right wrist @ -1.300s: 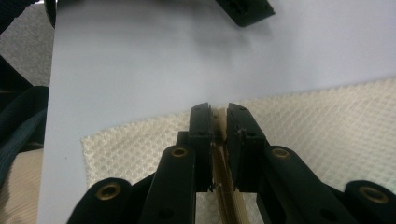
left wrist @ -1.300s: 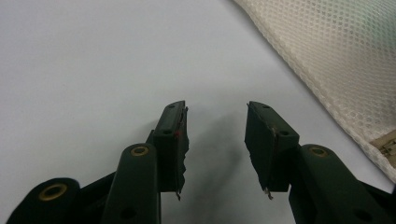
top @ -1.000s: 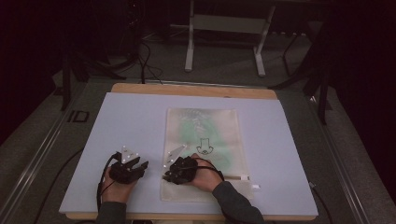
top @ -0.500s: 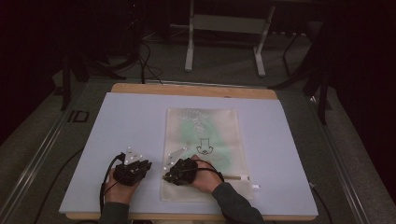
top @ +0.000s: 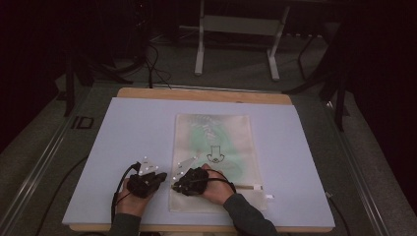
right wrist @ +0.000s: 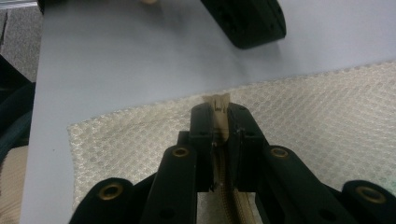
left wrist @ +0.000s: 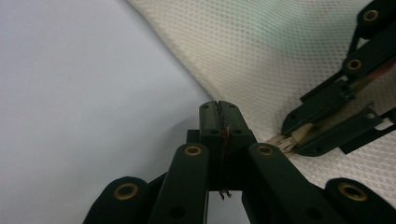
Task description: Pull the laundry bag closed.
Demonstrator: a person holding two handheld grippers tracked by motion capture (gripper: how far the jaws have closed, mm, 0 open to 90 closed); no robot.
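The flat cream mesh zipper bag (top: pixel 215 162) lies on the pale tabletop (top: pixel 133 132). The right gripper (right wrist: pixel 218 112) fingers pinch its beige zipper pull (right wrist: pixel 218 103) near one corner. The left gripper (left wrist: pixel 219 109) fingers are pressed together, holding nothing. Zipping looks barely begun.

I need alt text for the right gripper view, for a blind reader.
The right hand-held gripper is shut on the beige zipper end of a cream mesh bag lying on a pale table. The left hand-held gripper is beyond.
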